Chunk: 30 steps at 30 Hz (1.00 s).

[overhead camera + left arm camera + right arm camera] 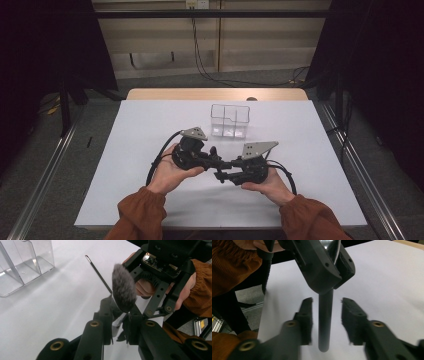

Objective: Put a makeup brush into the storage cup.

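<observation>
Gripping a makeup brush [123, 291] by the shiny collar just under its grey bristles, the left gripper [119, 323] has its jaws clamped tight on it above the white table [150, 125]; the brush's dark handle [325, 320] runs out towards the right gripper [325, 322], whose jaws stand either side of it with a gap showing on both sides, not touching; no earlier look at them is on hand, so they read simply as parted around the handle. From above, the two grippers meet tip to tip near the middle of the table, close to the person's edge, each held in a hand with a rust-coloured sleeve [142, 212] behind it; a thin dark stick [98, 273] with a pale tip lies on the table just beyond the brush; a clear plastic organiser [229, 121] with several compartments stands farther back, well apart from both grippers.
</observation>
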{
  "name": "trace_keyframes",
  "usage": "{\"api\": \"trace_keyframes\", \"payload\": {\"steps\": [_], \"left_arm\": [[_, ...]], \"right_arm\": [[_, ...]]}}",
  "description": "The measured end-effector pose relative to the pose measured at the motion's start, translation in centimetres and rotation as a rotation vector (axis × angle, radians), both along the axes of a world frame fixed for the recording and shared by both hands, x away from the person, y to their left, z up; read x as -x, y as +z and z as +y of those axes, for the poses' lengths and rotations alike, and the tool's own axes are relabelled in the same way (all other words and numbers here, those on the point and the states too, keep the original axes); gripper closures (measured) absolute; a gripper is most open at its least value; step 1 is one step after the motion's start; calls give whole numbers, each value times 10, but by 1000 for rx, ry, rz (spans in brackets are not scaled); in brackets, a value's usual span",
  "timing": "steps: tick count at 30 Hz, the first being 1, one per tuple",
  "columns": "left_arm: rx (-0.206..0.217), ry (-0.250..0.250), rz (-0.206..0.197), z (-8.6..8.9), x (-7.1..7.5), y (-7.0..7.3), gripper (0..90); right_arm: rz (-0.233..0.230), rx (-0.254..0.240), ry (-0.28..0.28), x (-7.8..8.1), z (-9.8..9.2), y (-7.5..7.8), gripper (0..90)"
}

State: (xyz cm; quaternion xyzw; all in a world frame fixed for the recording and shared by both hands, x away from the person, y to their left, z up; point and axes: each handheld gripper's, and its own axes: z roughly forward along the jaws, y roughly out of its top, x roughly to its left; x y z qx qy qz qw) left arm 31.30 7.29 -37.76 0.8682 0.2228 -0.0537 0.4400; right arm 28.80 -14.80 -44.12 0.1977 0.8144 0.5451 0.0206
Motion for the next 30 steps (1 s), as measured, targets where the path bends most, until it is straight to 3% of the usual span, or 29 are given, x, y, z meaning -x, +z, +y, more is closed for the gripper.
{"api": "trace_keyframes", "payload": {"steps": [13,30], "left_arm": [[8,18,3,-4,-2,-3,792],[49,25,-16,-4,-2,-5,781]], "right_arm": [[-6,-19,-23,1,-2,0,793],[-21,-23,-35,1,-5,2,800]]}}
